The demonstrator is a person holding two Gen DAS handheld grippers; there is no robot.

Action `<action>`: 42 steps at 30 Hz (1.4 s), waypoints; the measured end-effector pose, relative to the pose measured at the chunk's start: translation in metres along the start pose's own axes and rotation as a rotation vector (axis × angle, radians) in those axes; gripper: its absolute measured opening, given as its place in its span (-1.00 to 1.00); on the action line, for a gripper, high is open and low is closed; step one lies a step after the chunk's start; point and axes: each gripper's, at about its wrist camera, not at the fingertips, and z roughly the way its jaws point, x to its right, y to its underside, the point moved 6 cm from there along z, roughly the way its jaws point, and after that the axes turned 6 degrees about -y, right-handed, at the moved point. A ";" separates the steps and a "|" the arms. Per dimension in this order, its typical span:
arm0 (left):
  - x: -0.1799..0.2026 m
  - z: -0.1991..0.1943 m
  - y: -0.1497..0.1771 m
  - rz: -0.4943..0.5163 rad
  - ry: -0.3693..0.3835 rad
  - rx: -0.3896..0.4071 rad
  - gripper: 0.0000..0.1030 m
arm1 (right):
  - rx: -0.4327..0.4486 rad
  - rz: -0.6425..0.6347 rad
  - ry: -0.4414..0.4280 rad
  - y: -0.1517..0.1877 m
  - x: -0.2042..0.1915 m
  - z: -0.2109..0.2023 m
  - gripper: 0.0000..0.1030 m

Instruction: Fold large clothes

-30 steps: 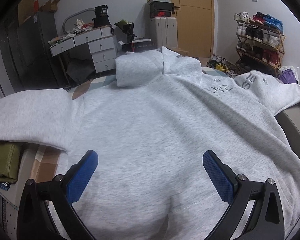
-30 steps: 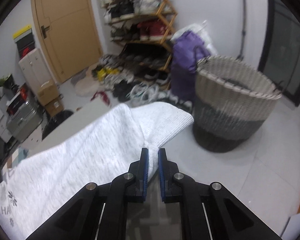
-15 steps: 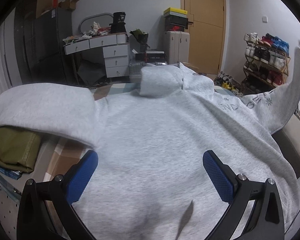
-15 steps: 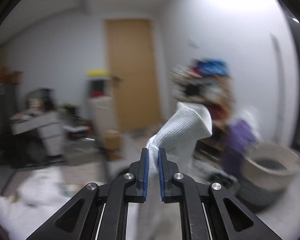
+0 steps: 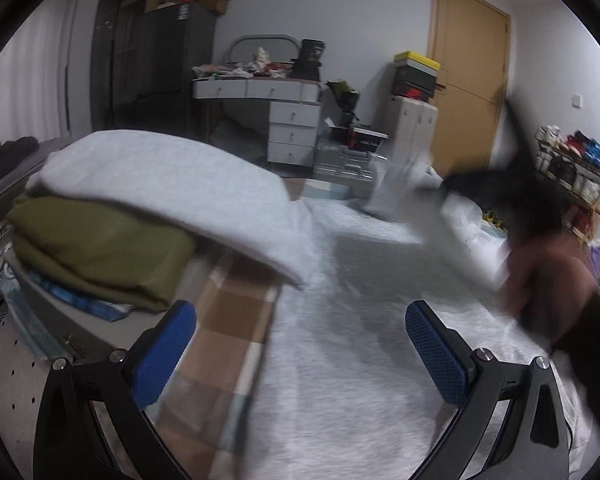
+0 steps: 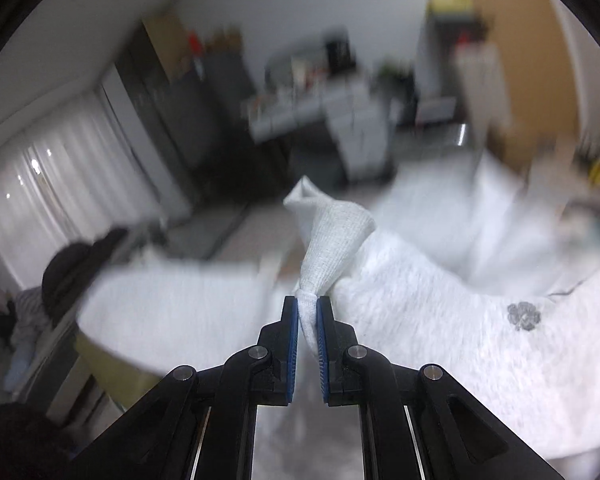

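Your right gripper is clamped on the ribbed cuff of the grey sweatshirt, held up just ahead of its fingers. Your left gripper hangs wide apart over the sweatshirt's body, the folded olive garment off to its left.

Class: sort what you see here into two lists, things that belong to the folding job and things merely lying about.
Job:
grey sweatshirt
sleeve cuff
right gripper, clamping the cuff
left gripper, open

Lying about:
folded olive garment
white drawer desk
shoe rack
wooden door
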 end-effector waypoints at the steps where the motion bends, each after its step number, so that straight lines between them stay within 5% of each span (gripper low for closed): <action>1: -0.004 0.001 -0.001 -0.007 -0.006 0.000 0.98 | -0.056 0.018 0.000 0.019 0.004 0.026 -0.83; 5: -0.011 0.007 -0.004 -0.010 -0.024 0.004 0.98 | -0.244 0.098 -0.023 0.076 0.025 0.079 -0.73; 7: -0.010 0.013 -0.008 -0.002 -0.018 0.003 0.98 | -0.223 0.142 -0.099 0.075 0.029 0.065 -0.66; 9: -0.001 0.026 -0.018 0.015 0.008 -0.012 0.98 | -0.203 0.162 -0.165 0.072 0.032 0.040 -0.23; 11: 0.012 0.035 -0.028 0.056 0.050 -0.024 0.98 | -0.120 0.143 -0.169 0.063 0.037 0.005 -0.02; 14: 0.051 0.057 -0.048 0.155 0.127 -0.030 0.98 | 0.000 0.088 -0.004 0.045 0.068 -0.060 0.26; 16: 0.082 0.078 -0.058 0.212 0.180 -0.050 0.98 | 0.032 0.050 0.198 0.036 0.103 -0.093 0.39; 19: 0.143 0.139 -0.055 0.318 0.241 -0.168 0.98 | 0.036 0.038 0.454 0.030 0.161 -0.112 0.40; 21: 0.173 0.180 -0.043 0.351 0.280 -0.264 0.98 | -0.007 0.098 0.535 0.042 0.201 -0.118 0.41; 25: 0.197 0.237 -0.021 0.411 0.230 -0.368 0.98 | -0.084 0.239 0.487 0.085 0.253 -0.104 -0.01; 27: 0.198 0.259 -0.008 0.478 0.139 -0.370 0.98 | -0.051 0.176 0.520 0.089 0.251 -0.109 -0.23; 30: 0.184 0.278 0.009 0.506 0.040 -0.424 0.98 | -0.040 0.123 0.545 0.094 0.246 -0.111 -0.24; 33: 0.169 0.278 0.009 0.462 0.021 -0.450 0.98 | -0.018 0.131 0.541 0.093 0.245 -0.119 -0.23; 36: 0.156 0.266 0.005 0.432 -0.029 -0.454 0.98 | 0.065 0.151 0.419 0.081 0.223 -0.137 -0.18; 40: 0.169 0.226 -0.014 0.405 0.061 -0.361 0.98 | 0.169 0.139 0.294 0.068 0.197 -0.133 0.01; 42: 0.195 0.208 -0.017 0.437 0.177 -0.317 0.98 | 0.172 0.119 0.285 0.072 0.195 -0.129 0.01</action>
